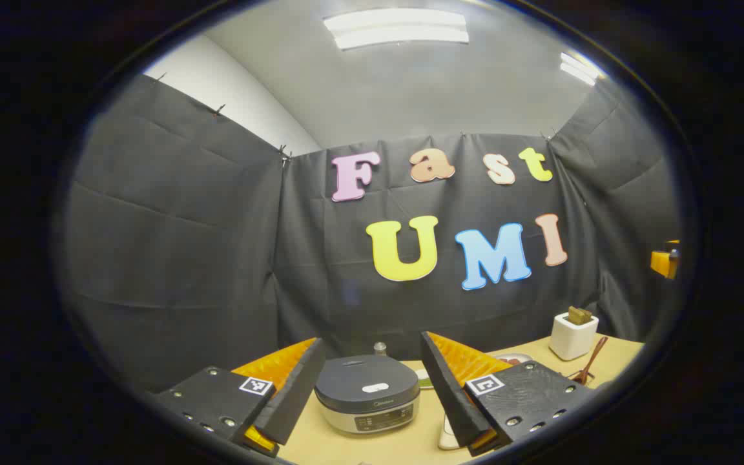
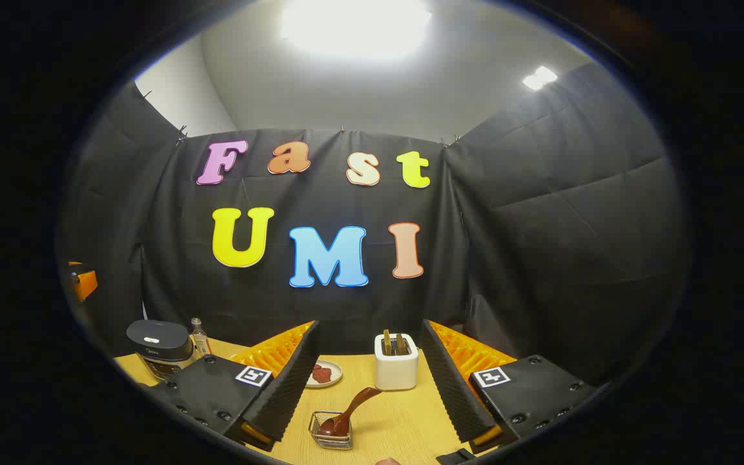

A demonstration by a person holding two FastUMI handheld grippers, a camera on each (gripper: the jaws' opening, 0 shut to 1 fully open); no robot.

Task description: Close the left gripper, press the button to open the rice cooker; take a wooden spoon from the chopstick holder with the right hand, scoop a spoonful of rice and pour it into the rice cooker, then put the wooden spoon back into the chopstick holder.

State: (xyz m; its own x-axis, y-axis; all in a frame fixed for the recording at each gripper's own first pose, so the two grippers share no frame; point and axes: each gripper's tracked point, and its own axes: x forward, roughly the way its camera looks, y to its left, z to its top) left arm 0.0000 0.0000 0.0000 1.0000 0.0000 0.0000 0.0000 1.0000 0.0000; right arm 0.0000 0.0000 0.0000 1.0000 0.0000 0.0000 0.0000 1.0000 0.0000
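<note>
The rice cooker (image 1: 367, 400) stands on the table with its dark grey lid down and a white button (image 1: 375, 387) on top; it also sits far left as the rice cooker (image 2: 160, 349). My left gripper (image 1: 371, 342) is open, its fingers framing the cooker from above and short of it. My right gripper (image 2: 371, 326) is open and holds nothing. Ahead of it stands the white chopstick holder (image 2: 396, 365) with wooden pieces in it. Nearer, a dark wooden spoon (image 2: 349, 410) leans with its bowl in a small wire basket (image 2: 332, 431). The holder (image 1: 573, 336) and spoon (image 1: 588, 365) lie far right.
A small plate (image 2: 321, 374) with red pieces sits left of the holder. A small bottle (image 2: 199, 336) stands behind the cooker. A white object (image 1: 447, 433) lies by my left gripper's right finger, partly hidden. The wooden table (image 2: 398, 420) ends at the black cloth walls.
</note>
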